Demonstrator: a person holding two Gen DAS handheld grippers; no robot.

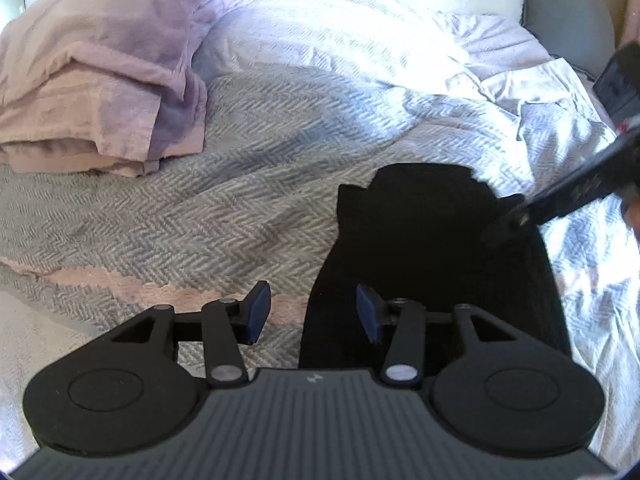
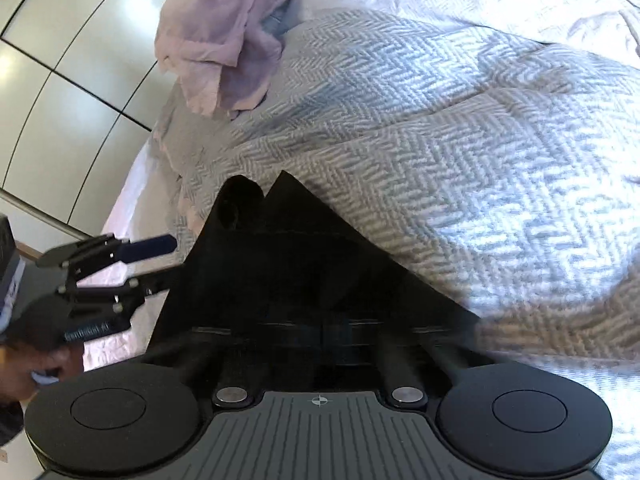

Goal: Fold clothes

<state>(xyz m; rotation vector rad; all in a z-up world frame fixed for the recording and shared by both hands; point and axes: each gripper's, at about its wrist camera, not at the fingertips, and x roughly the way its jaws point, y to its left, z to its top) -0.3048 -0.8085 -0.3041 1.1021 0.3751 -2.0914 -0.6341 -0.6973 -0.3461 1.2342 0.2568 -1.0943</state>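
A black garment [image 1: 432,248] lies flat on the grey herringbone blanket [image 1: 224,208], narrow at its far end. My left gripper [image 1: 314,312] stands open over the garment's near left edge, with one blue pad [image 1: 258,312] above the blanket and the other over the black cloth. From the right, my right gripper [image 1: 502,226] reaches the garment's right edge. In the right wrist view its fingers are lost in the black garment [image 2: 304,264], which rises from my right gripper [image 2: 320,334] in a triangle; the gripper is shut on the cloth. The left gripper [image 2: 160,264] shows there at the left, open.
A loosely folded pile of pink and lilac cloth [image 1: 100,92] sits at the bed's far left. A grey pillow [image 1: 568,20] lies at the head. White wardrobe doors [image 2: 60,80] stand beyond the bed's edge. A person's hand [image 2: 36,368] holds the left gripper.
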